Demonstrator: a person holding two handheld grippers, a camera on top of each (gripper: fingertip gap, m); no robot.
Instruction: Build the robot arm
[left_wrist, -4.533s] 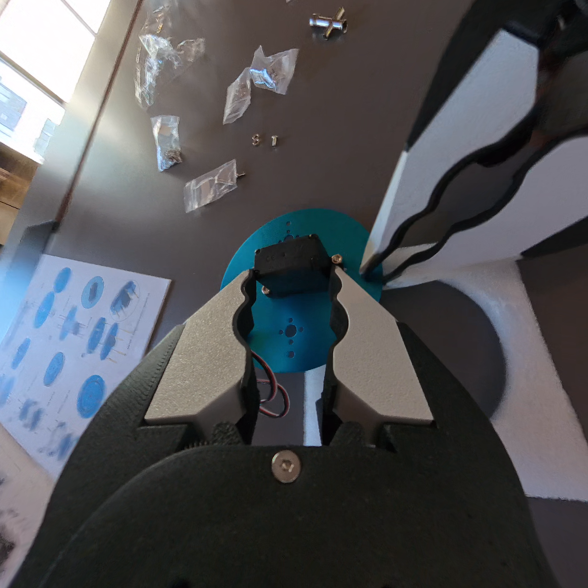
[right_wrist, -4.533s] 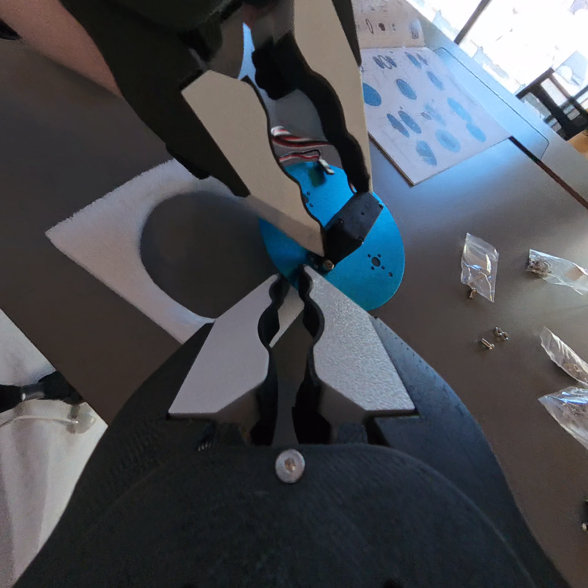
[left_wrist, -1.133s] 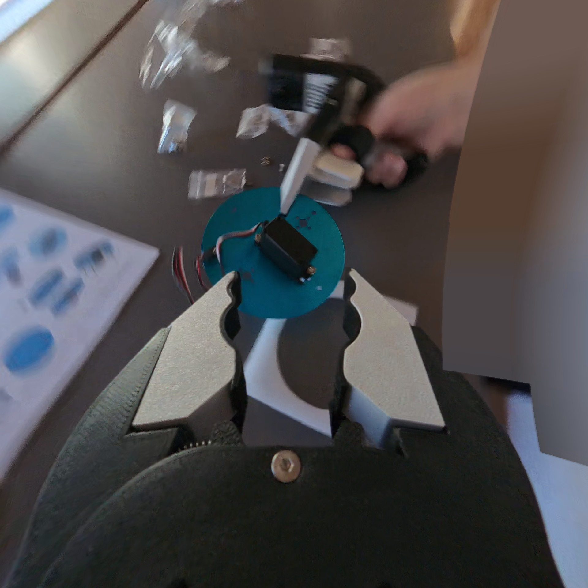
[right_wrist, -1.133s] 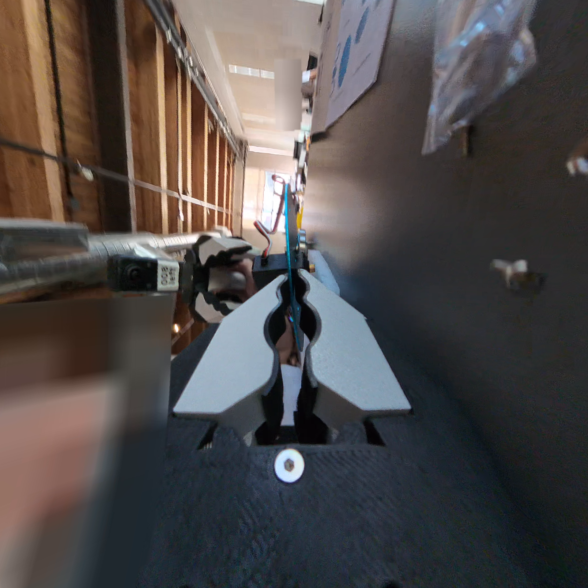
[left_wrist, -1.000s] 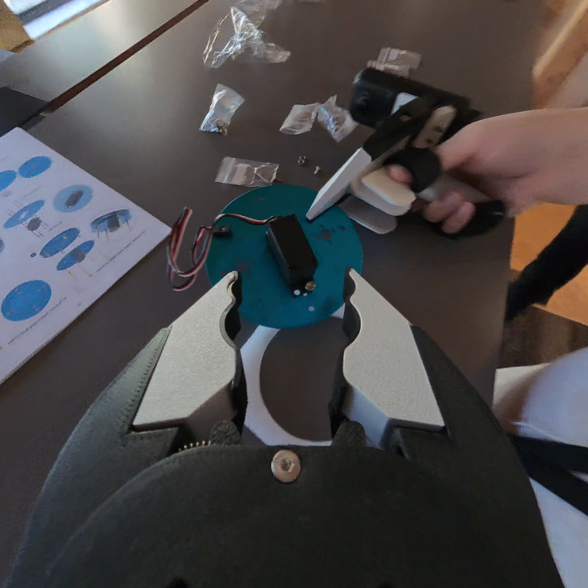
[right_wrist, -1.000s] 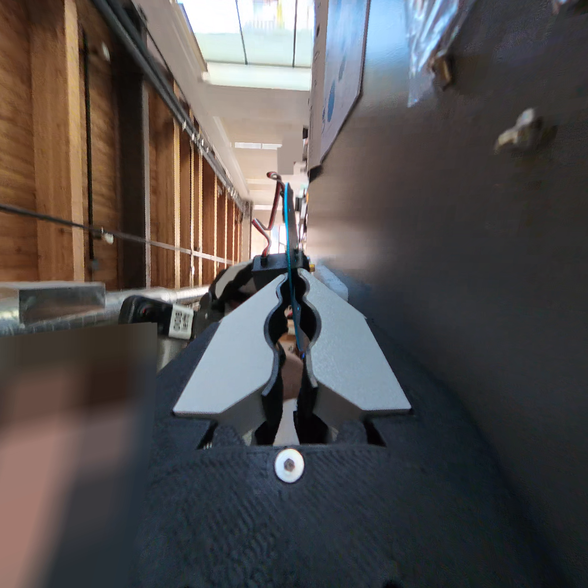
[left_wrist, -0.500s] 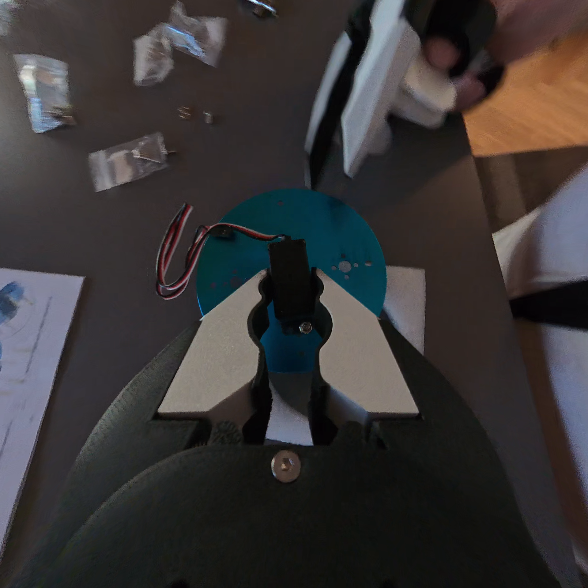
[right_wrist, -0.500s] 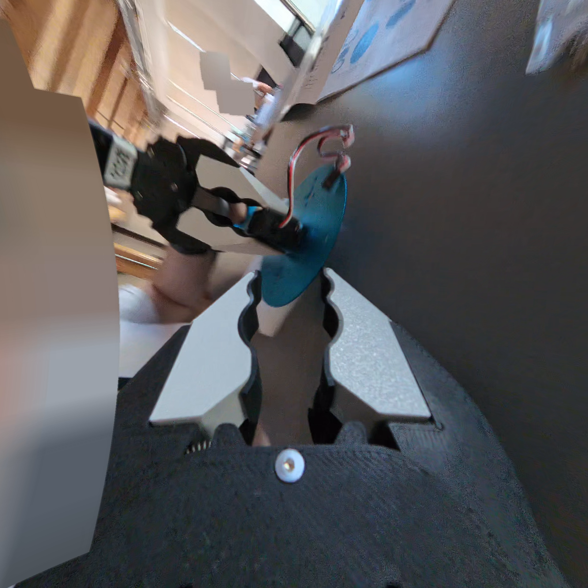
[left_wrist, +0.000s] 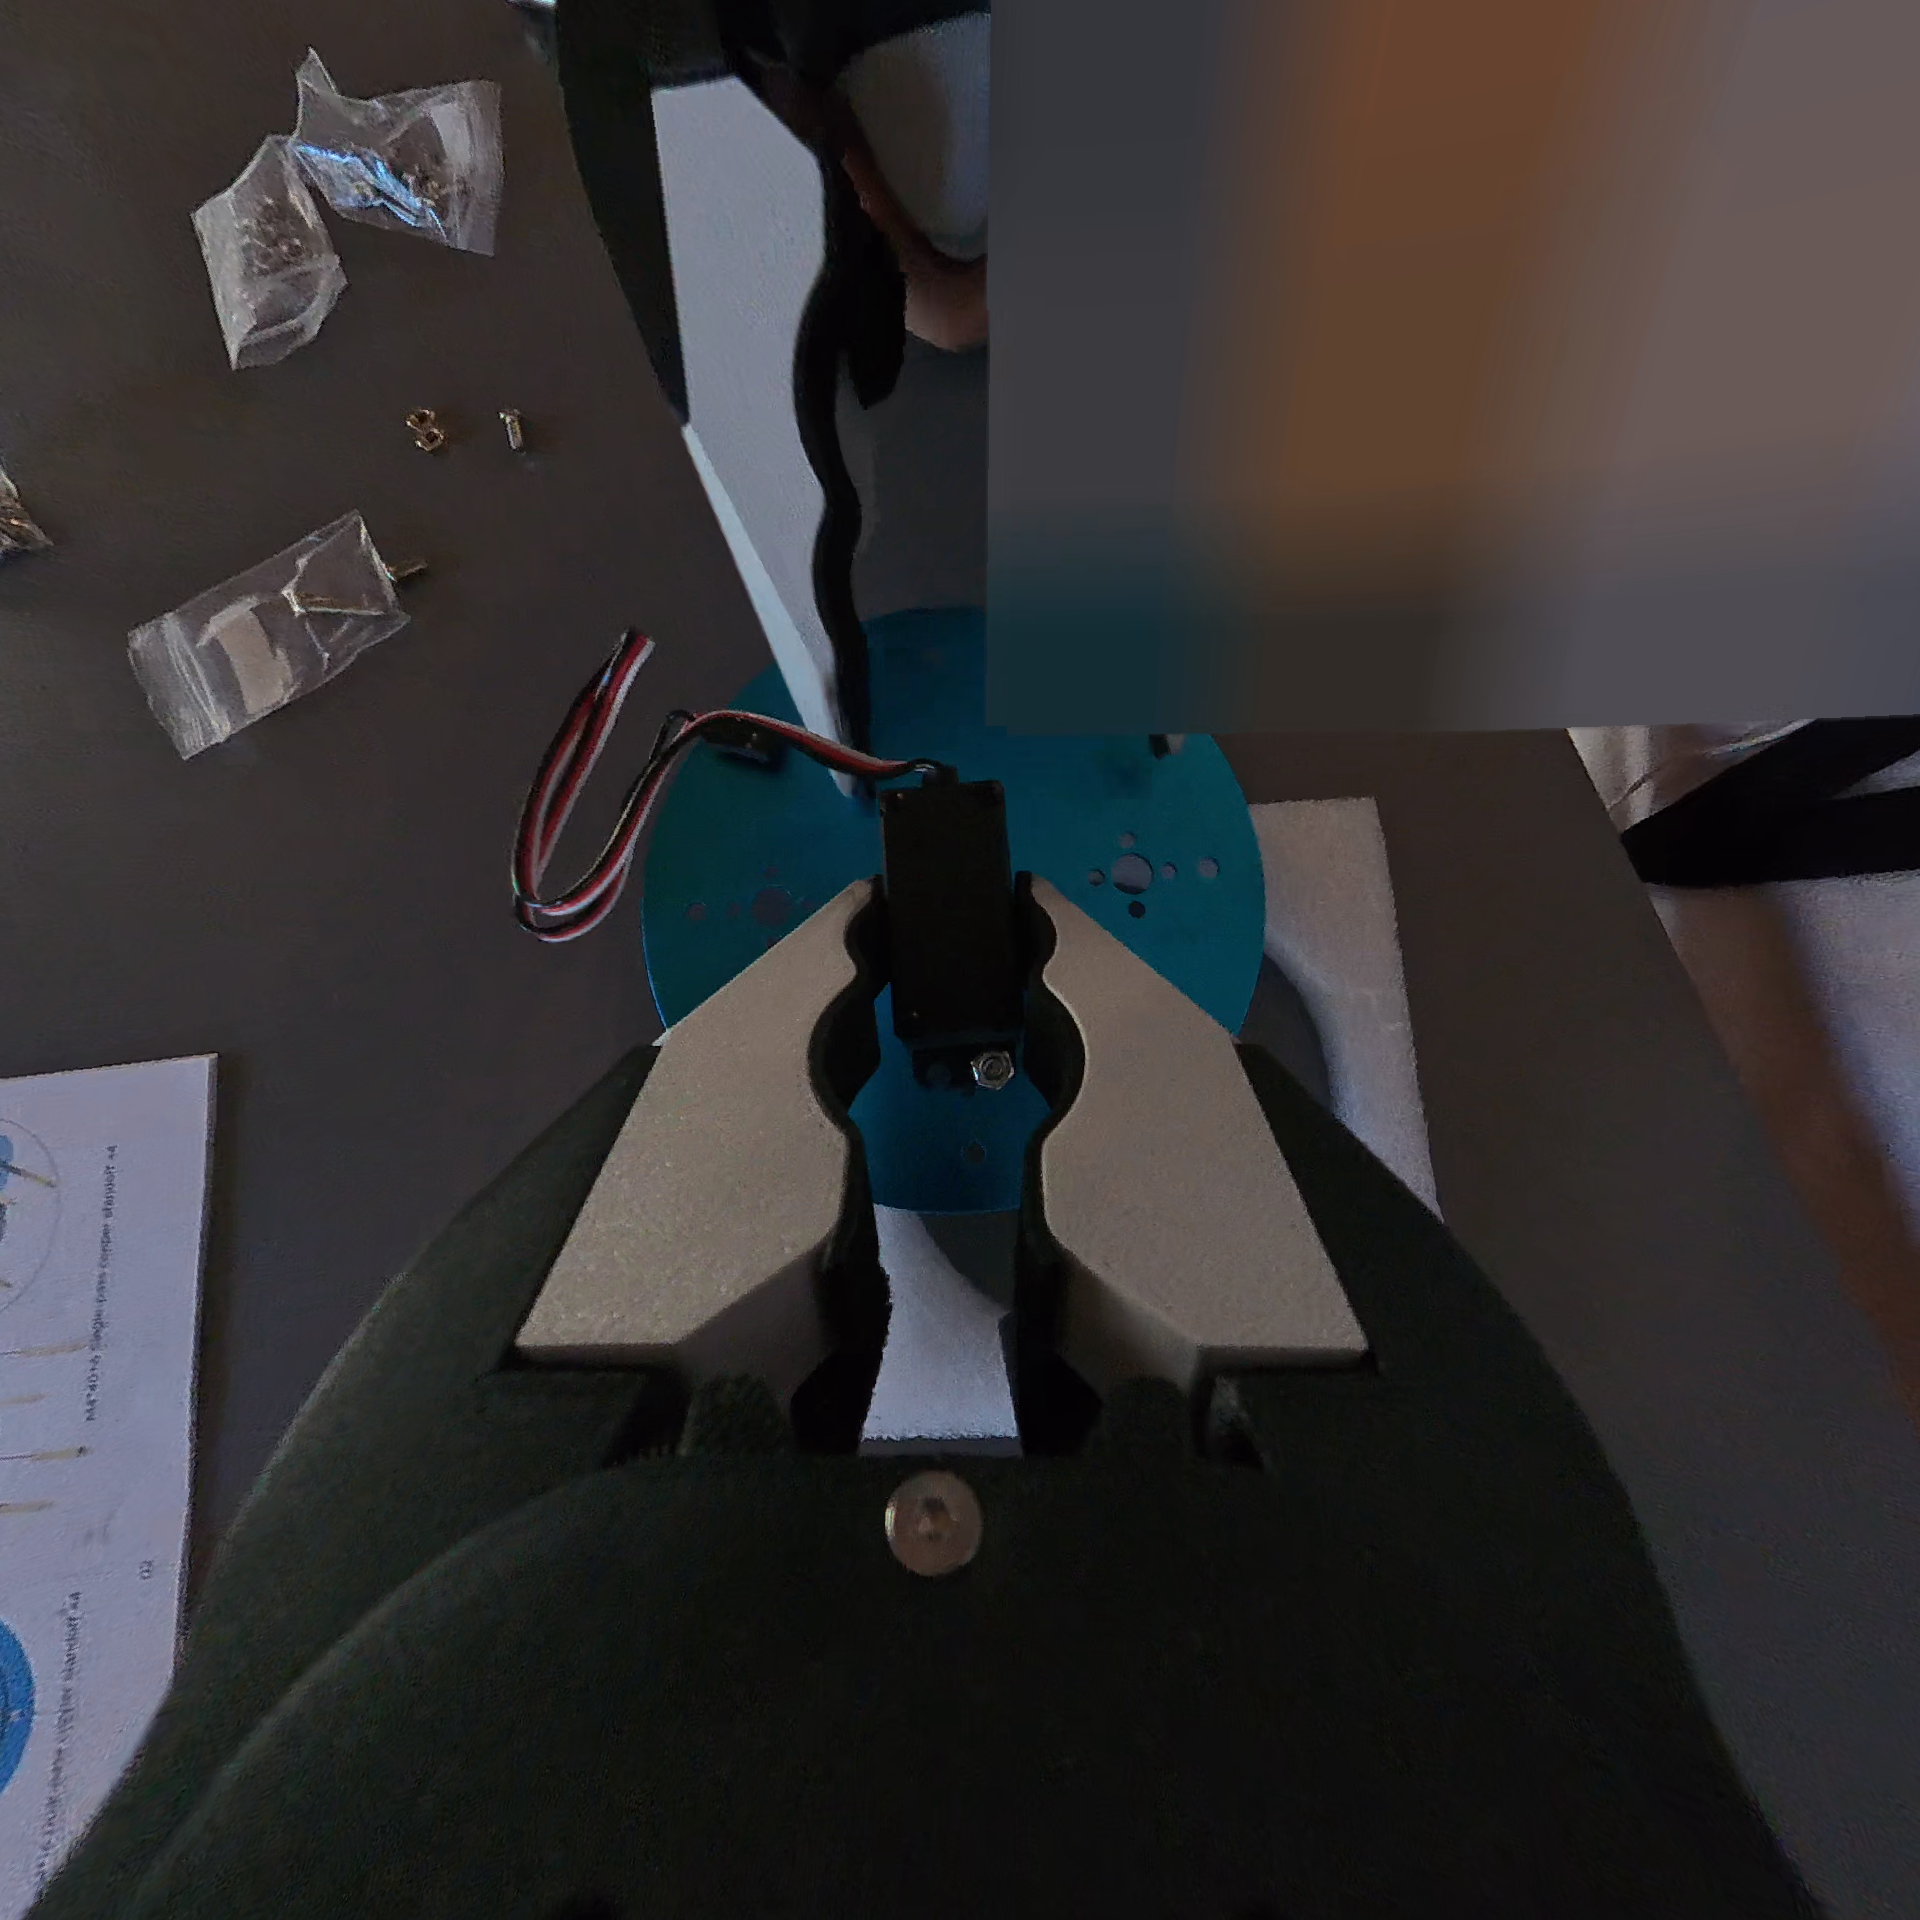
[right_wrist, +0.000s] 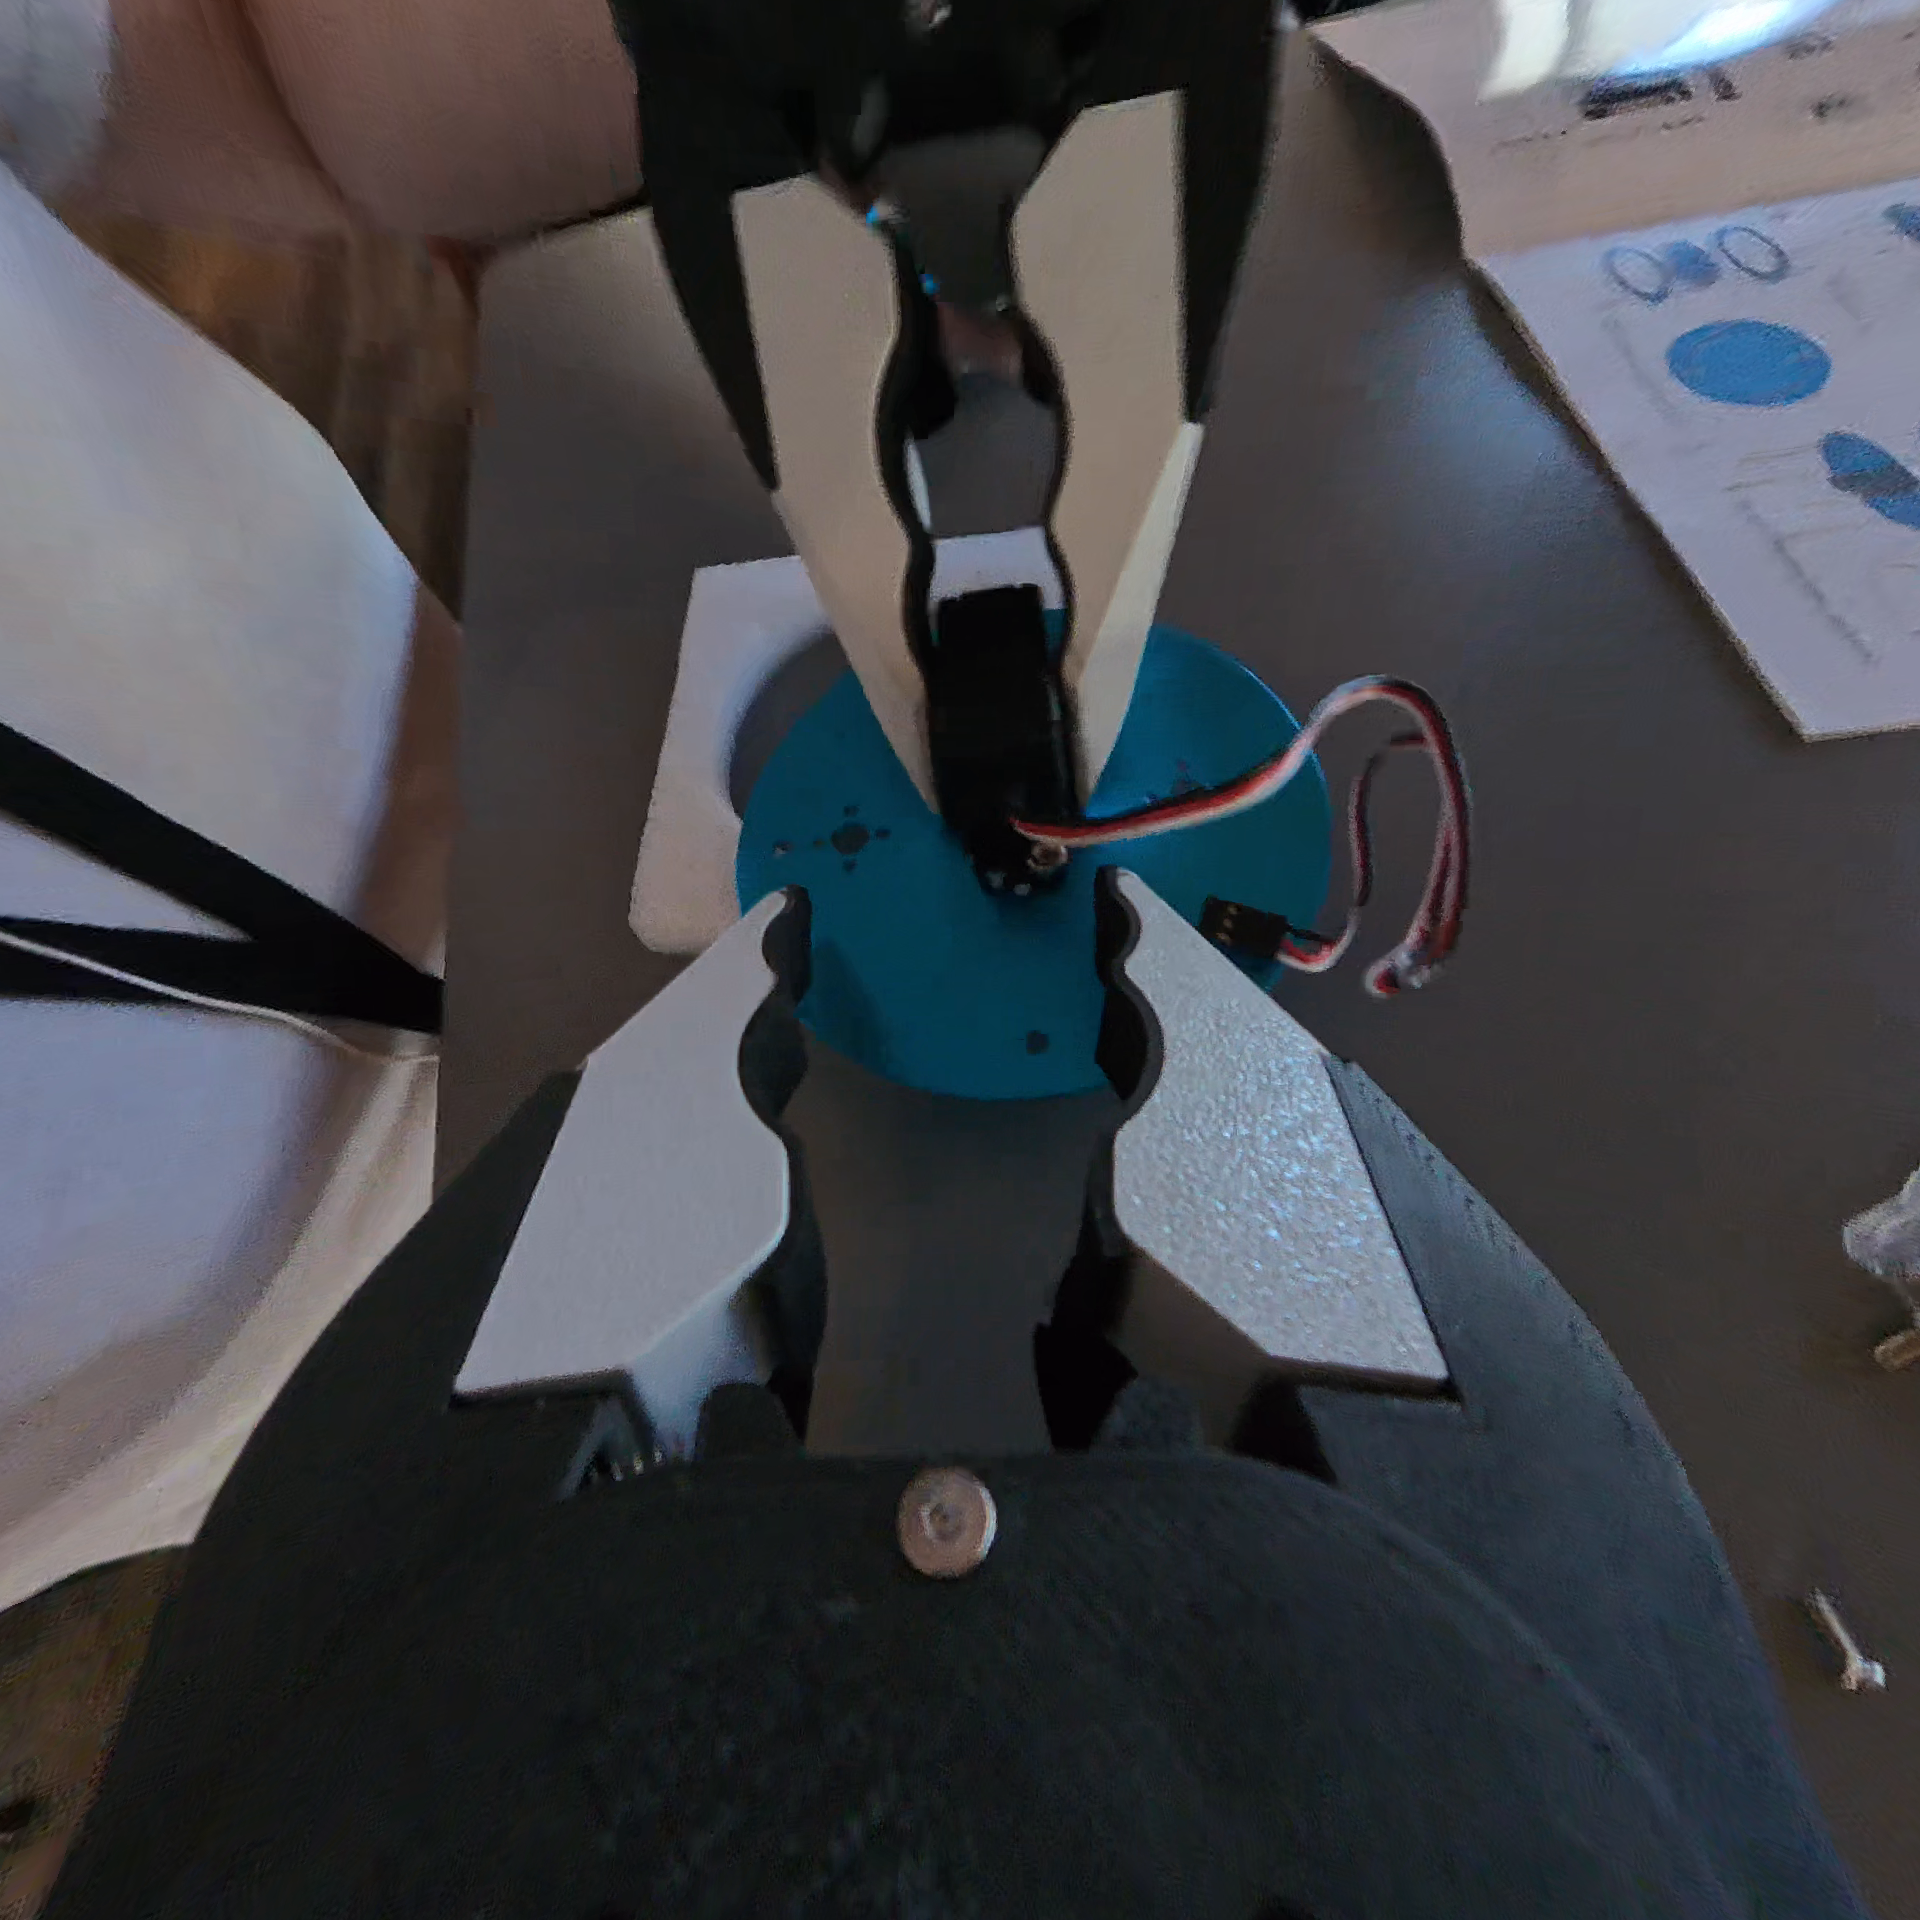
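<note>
Landmark: the blue disc (left_wrist: 1143, 831), a thin round metal plate lying on the dark table (left_wrist: 312, 883), partly over a white foam sheet (left_wrist: 1340, 935) with a round cutout.

Left of the disc: printed sheet with blue diagrams (left_wrist: 94, 1351) at the table edge, clear plastic bags of small hardware (left_wrist: 260, 623) beyond it, two loose fasteners (left_wrist: 421, 428) nearby. The servo lead (left_wrist: 582, 790), red/black/white, loops off the disc's left rim; its connector lies on the disc.

On the disc, near centre: black servo (left_wrist: 951, 914), a small rigid block with a nut at its near end. Left gripper (left_wrist: 951, 904) is clamped narrow on its two long sides.

My read: the servo is light and stiff, smooth plastic, so the flat long sides are the place to hold it. The disc is stiff, thin and likely slippery, so edge pinch only. The lead is floppy and could snag.

Right gripper (right_wrist: 945, 894) hangs over the disc's far rim, opposite the left one, jaws wide, holding nothing, tips just short of the servo's cable end.

Right of the disc: table edge and a person's white clothing with a black strap (left_wrist: 1766, 821). In the way: each gripper crowds the other; the lead sits beside the right gripper's finger.
</note>
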